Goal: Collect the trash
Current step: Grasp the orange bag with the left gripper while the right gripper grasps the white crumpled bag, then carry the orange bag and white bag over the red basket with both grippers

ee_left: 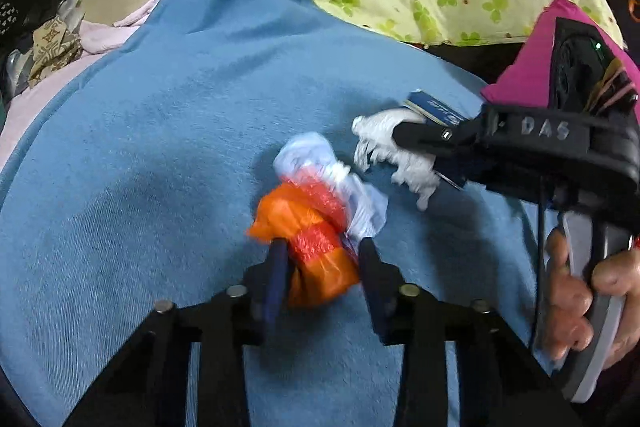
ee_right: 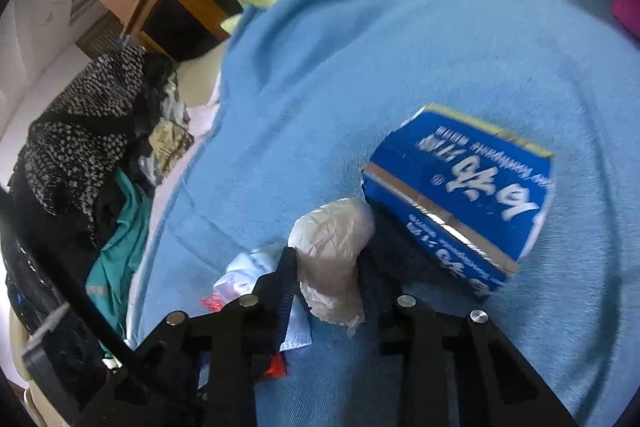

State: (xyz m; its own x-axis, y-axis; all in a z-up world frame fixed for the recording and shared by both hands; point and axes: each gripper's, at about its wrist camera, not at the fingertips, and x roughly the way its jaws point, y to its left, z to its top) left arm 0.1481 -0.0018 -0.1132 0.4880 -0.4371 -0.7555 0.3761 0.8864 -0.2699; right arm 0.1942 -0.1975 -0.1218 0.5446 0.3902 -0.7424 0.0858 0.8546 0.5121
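Grippers angled down over blue blanket (ee_left: 160, 147): left gripper (ee_left: 322, 251) clamps orange bag wad (ee_left: 304, 223), right gripper (ee_right: 328, 259) clamps crumpled white tissue (ee_right: 332, 247).

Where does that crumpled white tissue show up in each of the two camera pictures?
Left wrist view: the crumpled white tissue sits right of centre, pinched in the right gripper.
Right wrist view: it sits low at centre, between that gripper's fingers, beside the blue carton.
Shared landmark: the blue blanket under everything.
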